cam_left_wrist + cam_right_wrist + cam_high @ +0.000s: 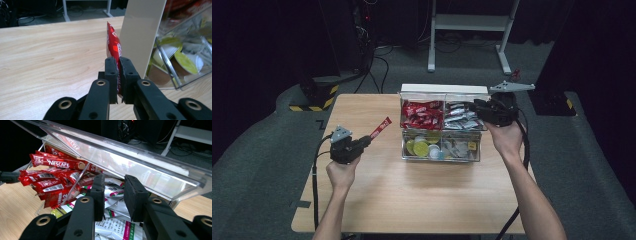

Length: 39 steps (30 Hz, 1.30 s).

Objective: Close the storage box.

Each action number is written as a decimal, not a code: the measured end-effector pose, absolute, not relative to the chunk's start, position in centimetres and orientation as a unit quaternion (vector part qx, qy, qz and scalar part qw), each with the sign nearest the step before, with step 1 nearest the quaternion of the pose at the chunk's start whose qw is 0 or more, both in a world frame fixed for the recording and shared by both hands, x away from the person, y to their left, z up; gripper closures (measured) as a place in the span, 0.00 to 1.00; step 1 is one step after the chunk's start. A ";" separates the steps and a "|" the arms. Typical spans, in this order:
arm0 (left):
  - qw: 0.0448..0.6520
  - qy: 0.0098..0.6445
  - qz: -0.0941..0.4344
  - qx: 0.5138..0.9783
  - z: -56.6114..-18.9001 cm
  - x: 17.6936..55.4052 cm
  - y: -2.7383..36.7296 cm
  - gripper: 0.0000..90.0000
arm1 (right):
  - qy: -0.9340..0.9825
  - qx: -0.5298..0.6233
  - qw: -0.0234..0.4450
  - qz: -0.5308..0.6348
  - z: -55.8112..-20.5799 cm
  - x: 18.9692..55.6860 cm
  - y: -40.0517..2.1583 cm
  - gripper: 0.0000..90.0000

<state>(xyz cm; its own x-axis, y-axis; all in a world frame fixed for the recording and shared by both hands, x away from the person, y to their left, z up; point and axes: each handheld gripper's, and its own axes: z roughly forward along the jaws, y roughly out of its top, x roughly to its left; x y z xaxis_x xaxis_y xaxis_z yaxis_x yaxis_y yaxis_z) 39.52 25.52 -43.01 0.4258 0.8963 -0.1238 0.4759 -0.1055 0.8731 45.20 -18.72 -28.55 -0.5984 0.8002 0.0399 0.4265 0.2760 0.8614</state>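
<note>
— Where did we have the red stick sachet [113, 47] at that point?

— Clamped in our left gripper [363, 142], jaws pinched tight on its lower end, the rest poking up and away. It sat to the left of the clear organizer box [441, 155], well apart from it and off the table [412, 195].

— And our right gripper [482, 111]?

— At the box's right rear corner, by the raised lid [130, 157]. Its jaws looked nearly closed, a narrow gap between the pads, and we could not tell whether they gripped the lid's edge or anything at all.

— So which step were we on?

— Carrying, we judged: one sachet out, lid held up. If it was going back, the next move called for swinging it right over the box's rear-left compartment of red sachets [421, 114], then loosening the jaws above that pile.
</note>
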 end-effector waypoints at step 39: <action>0.409 0.520 0.218 0.718 -49.8 40.9 23.2 0.94 | 0.769 0.397 0.206 0.457 -28.5 45.0 -18.7 0.78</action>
